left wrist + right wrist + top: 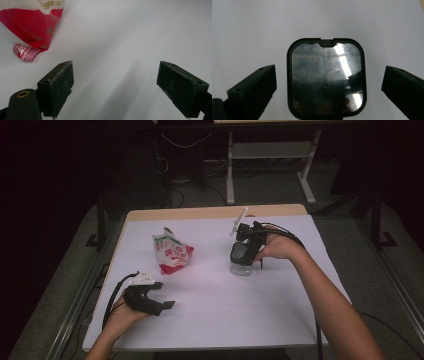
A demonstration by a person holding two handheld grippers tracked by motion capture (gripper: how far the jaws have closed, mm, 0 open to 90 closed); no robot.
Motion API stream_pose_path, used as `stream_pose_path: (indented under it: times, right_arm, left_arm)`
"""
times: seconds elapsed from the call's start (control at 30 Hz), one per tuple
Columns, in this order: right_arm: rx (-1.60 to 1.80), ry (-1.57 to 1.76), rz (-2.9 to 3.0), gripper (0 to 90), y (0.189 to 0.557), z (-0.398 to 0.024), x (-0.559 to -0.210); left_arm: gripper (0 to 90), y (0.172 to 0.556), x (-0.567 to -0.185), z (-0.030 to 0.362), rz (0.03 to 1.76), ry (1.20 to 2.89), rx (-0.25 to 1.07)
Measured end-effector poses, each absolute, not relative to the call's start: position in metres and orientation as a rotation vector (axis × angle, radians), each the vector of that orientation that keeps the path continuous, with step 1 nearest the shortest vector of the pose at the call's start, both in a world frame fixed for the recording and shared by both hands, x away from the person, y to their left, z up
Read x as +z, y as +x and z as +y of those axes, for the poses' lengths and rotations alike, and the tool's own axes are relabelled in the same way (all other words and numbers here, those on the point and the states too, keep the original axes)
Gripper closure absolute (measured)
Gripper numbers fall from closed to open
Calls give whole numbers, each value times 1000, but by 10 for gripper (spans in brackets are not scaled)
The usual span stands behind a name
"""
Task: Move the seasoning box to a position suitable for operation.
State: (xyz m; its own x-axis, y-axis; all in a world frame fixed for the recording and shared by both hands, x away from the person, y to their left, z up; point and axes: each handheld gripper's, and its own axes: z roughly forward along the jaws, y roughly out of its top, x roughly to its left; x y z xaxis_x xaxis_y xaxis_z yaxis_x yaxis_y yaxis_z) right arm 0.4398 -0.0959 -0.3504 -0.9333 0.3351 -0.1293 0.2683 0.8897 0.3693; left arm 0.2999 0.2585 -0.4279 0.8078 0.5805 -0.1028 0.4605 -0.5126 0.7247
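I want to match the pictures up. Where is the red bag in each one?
High view: bag left of middle, beyond the left gripper.
Left gripper view: bag in the top left corner, ahead of the jaws.
Right gripper view: a box lid lies between the jaws.
Shared landmark: the white table.

Wide open white table [215, 315] across the near half. The right gripper [328, 82] hangs spread over the black-rimmed container [326, 77], bare cover on both flanks. At ten o'clock from centre the red snack bag [171, 252] blocks; the left gripper [115, 85], at seven, faces clear surface beside it.
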Motion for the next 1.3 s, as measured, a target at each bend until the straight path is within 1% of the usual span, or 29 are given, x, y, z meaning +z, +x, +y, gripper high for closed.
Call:
stream_pose_path:
  times: [0.5,0.57,0.8,0.9,1.0,1.3]
  right_arm:
    - [361,428,2951,0,452,-78,-378]
    - [351,421,2956,38,453,-76,-379]
    - [321,420,2967,65,455,-76,-382]
    - [322,421,2989,107,455,-77,-383]
    - [324,420,3001,126,456,-77,-383]
    - [350,414,3019,142,457,-79,-383]
  left_arm:
    - [135,299,-428,258,751,2207,200]
    - [135,298,-428,258,750,2210,201]
    - [136,298,-428,257,750,2207,197]
    - [136,298,-428,257,749,2208,193]
    - [136,298,-428,257,750,2208,193]
    - [136,298,-429,256,750,2210,187]
